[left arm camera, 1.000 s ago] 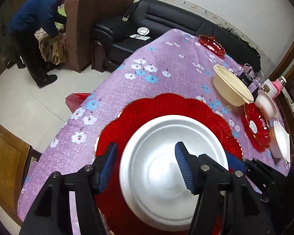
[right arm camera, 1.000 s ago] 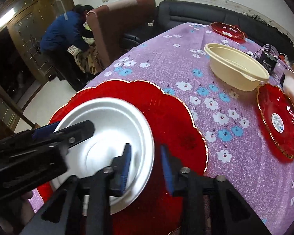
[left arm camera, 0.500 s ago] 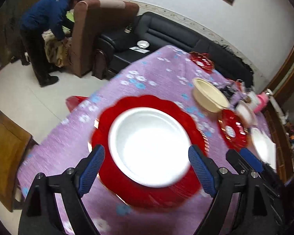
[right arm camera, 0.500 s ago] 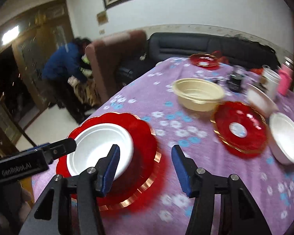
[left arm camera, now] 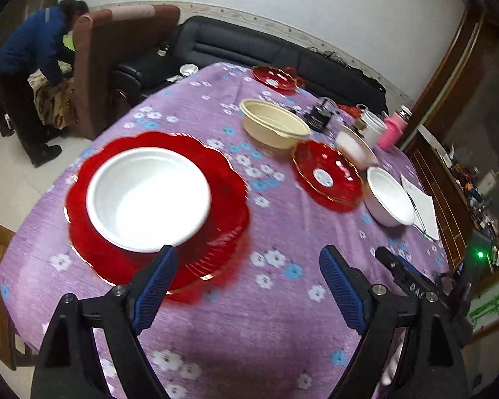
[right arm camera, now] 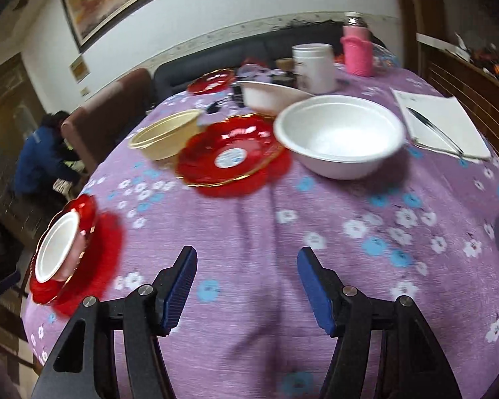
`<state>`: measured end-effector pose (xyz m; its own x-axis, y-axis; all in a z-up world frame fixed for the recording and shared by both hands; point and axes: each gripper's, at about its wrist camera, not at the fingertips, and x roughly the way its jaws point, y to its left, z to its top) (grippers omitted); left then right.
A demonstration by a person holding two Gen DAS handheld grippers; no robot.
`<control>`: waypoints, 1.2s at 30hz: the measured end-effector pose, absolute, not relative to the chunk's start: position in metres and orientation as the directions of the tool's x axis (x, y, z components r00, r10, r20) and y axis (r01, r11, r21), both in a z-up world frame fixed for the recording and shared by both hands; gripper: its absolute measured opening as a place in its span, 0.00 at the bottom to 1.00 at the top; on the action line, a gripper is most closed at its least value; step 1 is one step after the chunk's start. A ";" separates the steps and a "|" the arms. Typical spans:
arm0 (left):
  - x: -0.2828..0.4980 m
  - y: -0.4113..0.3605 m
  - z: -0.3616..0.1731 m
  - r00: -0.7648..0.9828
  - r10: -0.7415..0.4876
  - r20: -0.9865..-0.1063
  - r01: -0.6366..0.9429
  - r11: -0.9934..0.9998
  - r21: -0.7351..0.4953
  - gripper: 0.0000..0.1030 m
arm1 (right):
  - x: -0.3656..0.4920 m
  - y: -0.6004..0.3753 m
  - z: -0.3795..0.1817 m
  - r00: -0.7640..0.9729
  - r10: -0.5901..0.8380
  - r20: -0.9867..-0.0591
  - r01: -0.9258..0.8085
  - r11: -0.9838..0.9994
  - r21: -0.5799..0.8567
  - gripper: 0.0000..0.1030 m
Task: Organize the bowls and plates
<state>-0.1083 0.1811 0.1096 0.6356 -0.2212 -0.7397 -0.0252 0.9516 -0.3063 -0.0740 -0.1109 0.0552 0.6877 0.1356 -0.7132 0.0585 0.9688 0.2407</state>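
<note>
Left wrist view shows first the table (left arm camera: 282,316), covered with a purple flowered cloth, and behind it a black sofa (left arm camera: 249,50) and a brown armchair (left arm camera: 116,50), where a person in blue (left arm camera: 30,56) bends down. On the cloth the biggest thing is a large red plate (left arm camera: 223,206) with a scalloped gold edge, lying at the left, and a white bowl (left arm camera: 148,196) sits inside it. Further back stands a cream bowl (left arm camera: 272,126), and just beside it, to the right, a smaller red plate (left arm camera: 327,176) with a white label in the middle. A second white bowl (left arm camera: 387,199) stands just beside this plate, touching a sheet of paper (left arm camera: 422,202). A third red plate (left arm camera: 276,78) lies at the far edge of the table. The left gripper (left arm camera: 246,286) hangs over bare cloth, close to the near rim of the large plate; its blue pads are wide apart and nothing is between them. In the right wrist view the right gripper (right arm camera: 246,286) is also over bare cloth (the picture is a little blurred), its jaws have just been opening and nothing is between them. Near the far edge stand a white jar (right arm camera: 314,66) and a pink cup (right arm camera: 357,55).
</note>
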 end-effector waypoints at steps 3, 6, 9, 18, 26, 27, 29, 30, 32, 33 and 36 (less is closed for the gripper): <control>-0.109 0.176 0.106 0.619 -0.251 -0.744 -0.020 0.942 -0.334 0.84 | -0.067 -0.122 0.053 0.689 0.127 -0.714 0.082 0.965 0.250 0.65; -0.111 0.170 0.105 0.620 -0.248 -0.745 -0.011 0.946 -0.324 0.84 | -0.055 -0.128 0.048 0.683 0.124 -0.720 0.101 0.960 0.262 0.65; -0.110 0.168 0.105 0.617 -0.253 -0.746 -0.007 0.945 -0.327 0.84 | -0.034 -0.132 0.045 0.684 0.132 -0.718 0.121 0.950 0.289 0.65; -0.102 0.157 0.097 0.598 -0.254 -0.760 0.010 0.951 -0.310 0.84 | 0.046 -0.139 0.024 0.646 0.162 -0.746 0.224 0.894 0.388 0.65; -0.088 0.150 0.092 0.584 -0.228 -0.779 0.013 0.962 -0.272 0.84 | 0.064 -0.141 0.008 0.626 0.273 -0.731 0.225 0.834 0.504 0.15; -0.087 0.150 0.090 0.583 -0.223 -0.781 0.008 0.963 -0.268 0.84 | 0.059 -0.139 0.010 0.617 0.279 -0.736 0.216 0.839 0.499 0.15; -0.084 0.150 0.089 0.582 -0.216 -0.784 0.001 0.964 -0.265 0.84 | 0.049 -0.138 0.011 0.601 0.298 -0.741 0.210 0.836 0.507 0.15; -0.082 0.150 0.088 0.582 -0.214 -0.784 -0.001 0.965 -0.264 0.84 | 0.042 -0.140 0.010 0.593 0.317 -0.740 0.202 0.831 0.518 0.15; -0.079 0.147 0.087 0.578 -0.210 -0.789 0.001 0.967 -0.256 0.84 | 0.023 -0.144 0.011 0.574 0.346 -0.742 0.191 0.825 0.532 0.15; -0.078 0.145 0.086 0.576 -0.211 -0.790 0.003 0.967 -0.255 0.84 | 0.012 -0.146 0.011 0.567 0.356 -0.742 0.185 0.824 0.536 0.15; -0.075 0.133 0.086 0.574 -0.208 -0.792 0.025 0.971 -0.237 0.84 | -0.021 -0.153 0.010 0.574 0.351 -0.740 0.153 0.842 0.518 0.15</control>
<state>-0.0746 0.1326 0.0860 0.5744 -0.2079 -0.7917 0.0247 0.9712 -0.2371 -0.0212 -0.1533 0.0101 0.5744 0.3508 -0.7396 0.1530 0.8415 0.5181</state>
